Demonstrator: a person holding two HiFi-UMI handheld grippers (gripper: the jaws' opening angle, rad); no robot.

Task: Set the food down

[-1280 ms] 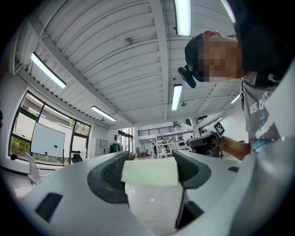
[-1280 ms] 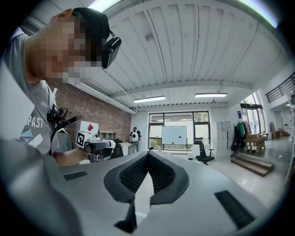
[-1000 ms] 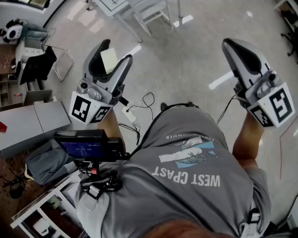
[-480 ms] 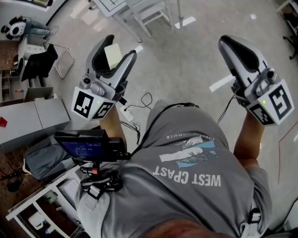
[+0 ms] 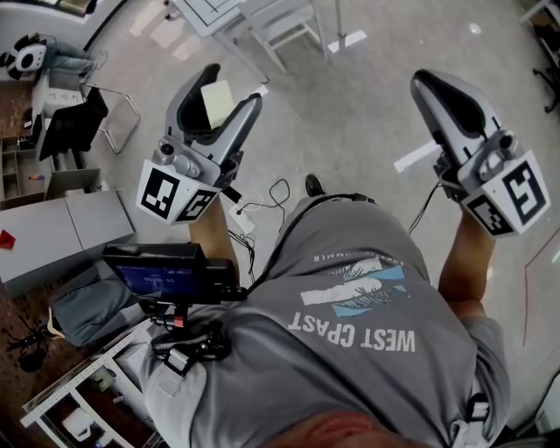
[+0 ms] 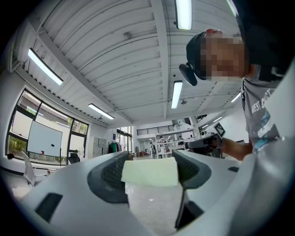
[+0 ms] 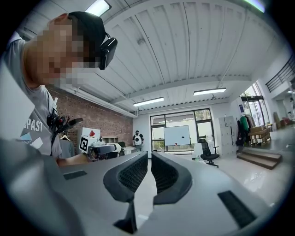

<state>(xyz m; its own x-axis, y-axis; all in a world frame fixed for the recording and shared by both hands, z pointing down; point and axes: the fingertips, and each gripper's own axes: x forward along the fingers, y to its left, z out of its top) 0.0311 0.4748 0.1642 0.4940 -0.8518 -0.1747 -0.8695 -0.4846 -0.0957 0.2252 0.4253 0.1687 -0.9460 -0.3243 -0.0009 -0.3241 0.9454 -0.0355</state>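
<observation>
The food (image 5: 216,102) is a pale yellow-green slab with clear wrap below it. My left gripper (image 5: 214,83) is shut on it, held up at chest height over the floor at the left of the head view. In the left gripper view the food (image 6: 150,172) fills the gap between the two dark pads (image 6: 110,174), and the camera looks up at the ceiling and the person. My right gripper (image 5: 430,85) is raised at the right, jaws nearly together with nothing between them. The right gripper view shows only a thin gap at the gripper (image 7: 149,162).
Below is grey floor with a cable (image 5: 267,194) and white tape strips (image 5: 415,155). A white table frame (image 5: 262,22) stands at the top. At the left are a black chair (image 5: 74,118) and a grey cabinet (image 5: 61,232). A small screen device (image 5: 166,273) hangs at the person's waist.
My left gripper has drifted a little up and to the right with the food still in it. The right gripper has barely moved. A shoe now shows on the floor.
</observation>
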